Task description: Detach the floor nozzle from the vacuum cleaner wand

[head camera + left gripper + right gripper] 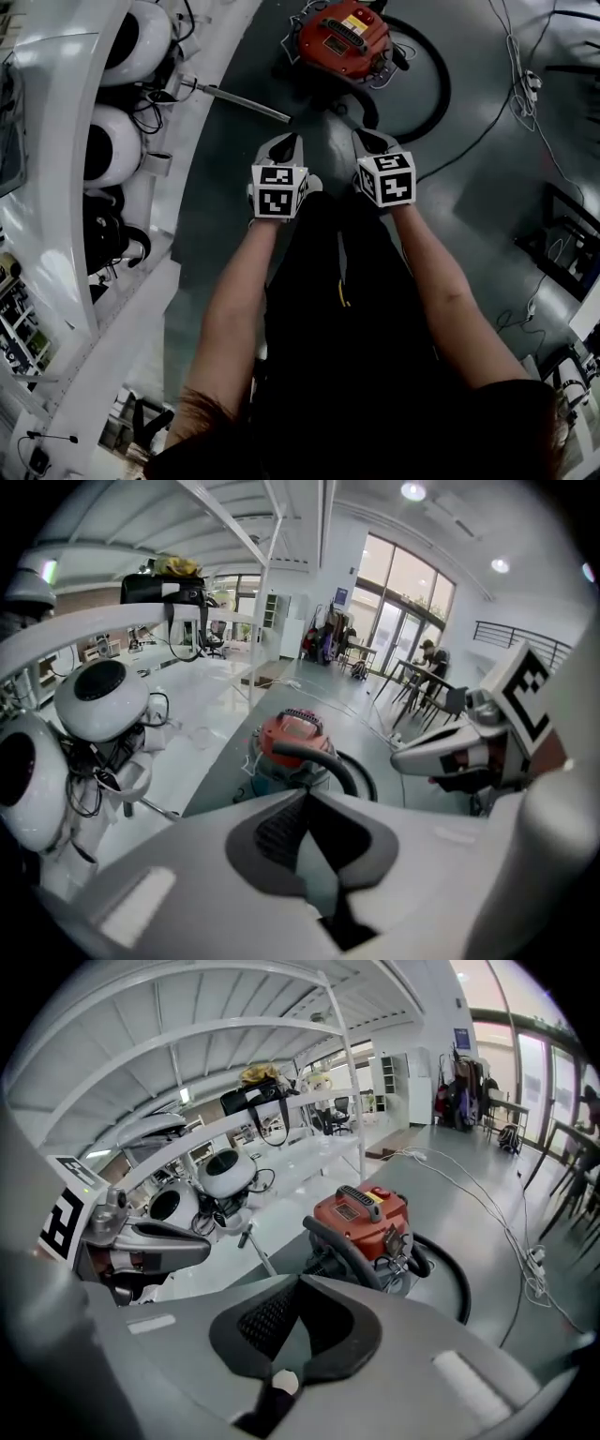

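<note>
Head view dim, underexposed, floor (469,216) dark. Gripper views bright: daylight from far windows (403,611), ceiling lamps (412,491). Fisheye bending, black corners; left tool (307,803) softly blurred.

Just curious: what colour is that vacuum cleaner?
Orange-red vacuum cleaner; right gripper view shows it best.

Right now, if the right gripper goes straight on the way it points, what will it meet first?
Probably the black hose in front of the red vacuum cleaner; depth is unclear, so maybe the floor first.
</note>
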Demonstrator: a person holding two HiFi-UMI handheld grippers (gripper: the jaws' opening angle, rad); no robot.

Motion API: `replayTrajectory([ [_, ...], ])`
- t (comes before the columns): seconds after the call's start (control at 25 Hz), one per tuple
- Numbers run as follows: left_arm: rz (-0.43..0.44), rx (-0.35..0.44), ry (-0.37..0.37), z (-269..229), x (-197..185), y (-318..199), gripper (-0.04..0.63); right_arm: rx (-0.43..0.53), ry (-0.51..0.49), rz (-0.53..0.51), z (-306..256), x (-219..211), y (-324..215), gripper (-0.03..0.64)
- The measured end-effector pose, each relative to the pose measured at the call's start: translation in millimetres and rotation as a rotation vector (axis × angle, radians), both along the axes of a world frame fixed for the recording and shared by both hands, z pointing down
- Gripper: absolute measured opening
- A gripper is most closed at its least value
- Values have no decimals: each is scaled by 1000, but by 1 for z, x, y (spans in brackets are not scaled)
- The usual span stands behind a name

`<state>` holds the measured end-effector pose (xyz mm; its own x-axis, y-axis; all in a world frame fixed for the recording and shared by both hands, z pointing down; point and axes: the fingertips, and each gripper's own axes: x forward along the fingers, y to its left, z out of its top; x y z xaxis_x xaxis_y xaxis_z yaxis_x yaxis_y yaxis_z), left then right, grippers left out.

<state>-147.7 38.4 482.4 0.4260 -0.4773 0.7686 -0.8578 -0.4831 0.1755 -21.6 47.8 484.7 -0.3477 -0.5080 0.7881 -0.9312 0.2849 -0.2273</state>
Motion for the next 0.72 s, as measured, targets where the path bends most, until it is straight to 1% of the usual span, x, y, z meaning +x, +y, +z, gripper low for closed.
replayTrajectory([
  [0.2,-47,13,38,-45,17,9,9,57,-7,-14,-46,14,14,-3],
  [0.28,-63,11,59,-65,25,14,9,53,-43,-7,-62,15,23,-3],
  [0.36,-77,9,73,-81,35,18,9,39,-97,25,-76,18,28,-3],
  [0.44,-74,10,70,-93,42,23,9,39,-133,42,-89,20,31,-3],
  [0.48,-69,12,64,-97,44,26,9,44,-132,35,-94,20,33,-3],
  [0.6,-71,19,58,-105,50,29,9,63,-83,-10,-102,24,35,-3],
  [0.72,-84,31,63,-110,55,29,9,65,-71,-2,-105,29,34,-3],
])
